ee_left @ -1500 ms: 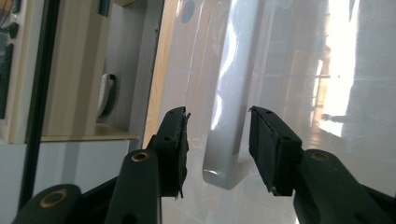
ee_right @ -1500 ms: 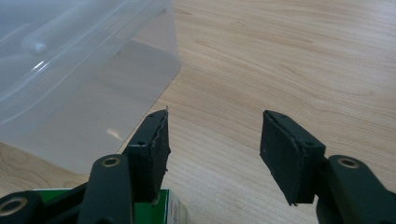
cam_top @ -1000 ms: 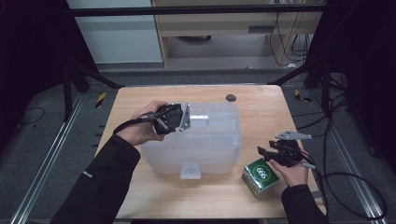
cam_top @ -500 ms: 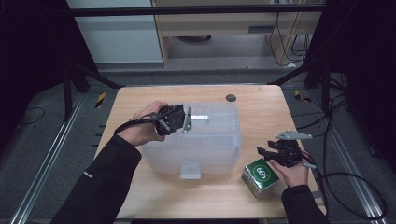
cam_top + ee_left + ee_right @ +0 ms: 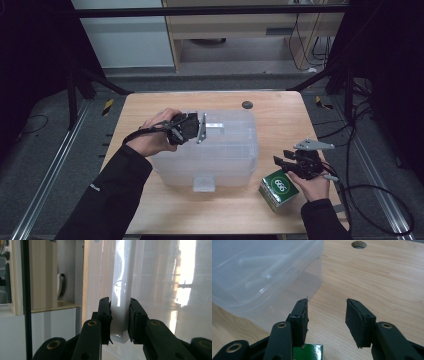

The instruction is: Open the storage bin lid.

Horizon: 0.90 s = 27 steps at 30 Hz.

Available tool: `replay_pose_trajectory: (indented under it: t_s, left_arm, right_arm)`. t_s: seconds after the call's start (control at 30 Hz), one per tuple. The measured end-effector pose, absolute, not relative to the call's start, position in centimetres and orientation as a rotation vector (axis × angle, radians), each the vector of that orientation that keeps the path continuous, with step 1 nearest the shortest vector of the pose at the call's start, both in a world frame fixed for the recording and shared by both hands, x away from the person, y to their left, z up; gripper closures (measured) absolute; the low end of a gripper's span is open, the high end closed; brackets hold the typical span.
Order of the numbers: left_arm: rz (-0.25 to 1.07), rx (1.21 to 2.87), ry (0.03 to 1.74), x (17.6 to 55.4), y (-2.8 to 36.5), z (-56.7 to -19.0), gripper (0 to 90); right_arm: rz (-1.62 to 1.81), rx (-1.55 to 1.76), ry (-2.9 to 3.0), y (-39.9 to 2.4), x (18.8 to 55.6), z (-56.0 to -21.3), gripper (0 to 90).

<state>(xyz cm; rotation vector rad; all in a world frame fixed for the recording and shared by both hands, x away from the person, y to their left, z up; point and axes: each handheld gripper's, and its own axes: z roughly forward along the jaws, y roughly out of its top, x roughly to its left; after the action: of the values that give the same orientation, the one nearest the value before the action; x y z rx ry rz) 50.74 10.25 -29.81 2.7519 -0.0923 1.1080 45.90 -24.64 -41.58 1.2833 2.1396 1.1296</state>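
A clear plastic storage box (image 5: 210, 147) sits mid-worktop (image 5: 280, 107). The left claw (image 5: 200, 127), coming in from nine o'clock with the hand rolled sideways, is clamped on the white latch (image 5: 120, 315) at the box's far rim. The right claw (image 5: 282, 162), jaws apart and just closing with nothing between them, hovers at four o'clock above a green carton (image 5: 279, 188). Likely risk: closing this high, the jaws could miss or tip the carton; a left pull might drag the light box.
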Motion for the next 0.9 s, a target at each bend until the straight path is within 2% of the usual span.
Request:
replay_pose_trajectory:
  t_s: [0.6, 0.73, 0.9]
  left_arm:
    - [1.120, 2.727, -0.069, 51.10, 10.32, -29.30, 73.7]
    - [1.130, 2.705, -0.060, 51.35, 10.43, -29.19, 73.4]
    - [1.134, 2.700, -0.043, 51.56, 10.54, -28.96, 73.0]
  right_arm:
    - [1.190, 1.249, 2.158, -24.31, 45.50, -41.07, 64.7]
    - [1.221, 1.225, 2.184, -24.15, 45.41, -40.84, 72.4]
    - [1.232, 1.195, 2.207, -23.79, 45.30, -40.75, 77.7]
